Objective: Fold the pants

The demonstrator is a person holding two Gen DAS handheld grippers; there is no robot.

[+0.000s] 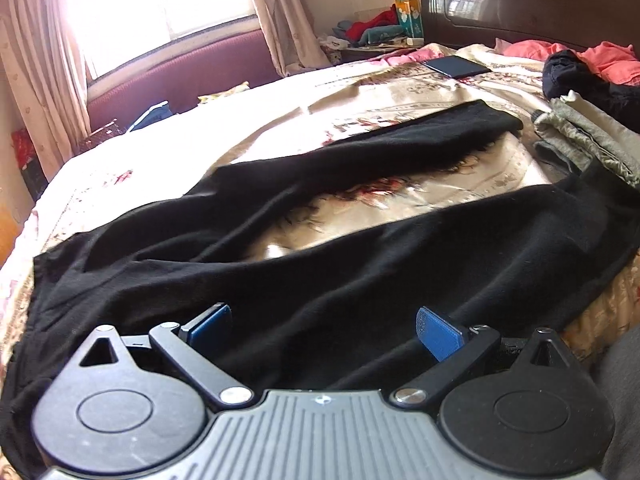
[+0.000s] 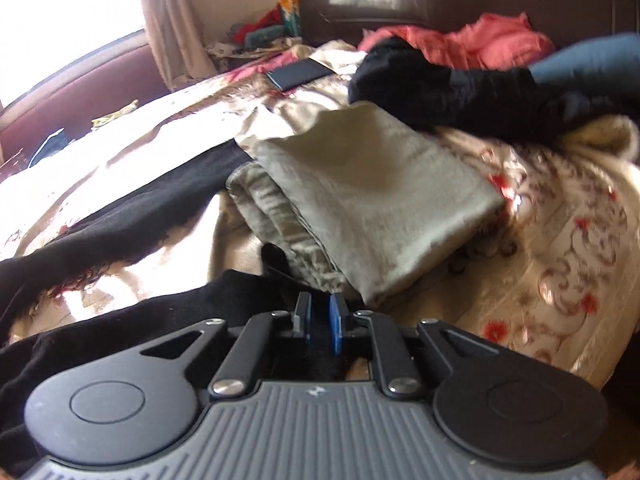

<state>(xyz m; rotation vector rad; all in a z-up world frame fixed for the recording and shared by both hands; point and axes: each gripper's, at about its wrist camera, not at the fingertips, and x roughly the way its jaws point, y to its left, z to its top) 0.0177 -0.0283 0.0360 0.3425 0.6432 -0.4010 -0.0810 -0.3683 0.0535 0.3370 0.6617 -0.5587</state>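
Observation:
Black pants (image 1: 320, 240) lie spread on the floral bedspread (image 1: 420, 184), legs apart in a V that runs to the far right. My left gripper (image 1: 324, 328) is open, its blue pads just above the near leg close to the waist. In the right wrist view the near leg (image 2: 160, 320) ends by a folded olive garment. My right gripper (image 2: 320, 320) has its blue pads almost together at the hem of that leg; whether cloth is pinched between them is not visible.
Folded olive-grey pants (image 2: 360, 200) lie next to the near hem, also in the left wrist view (image 1: 584, 136). Black (image 2: 460, 92) and coral clothes (image 2: 480, 40) are heaped by the dark headboard (image 1: 520, 0). A phone (image 1: 456, 66) lies on the bed. Curtains and a window are to the left.

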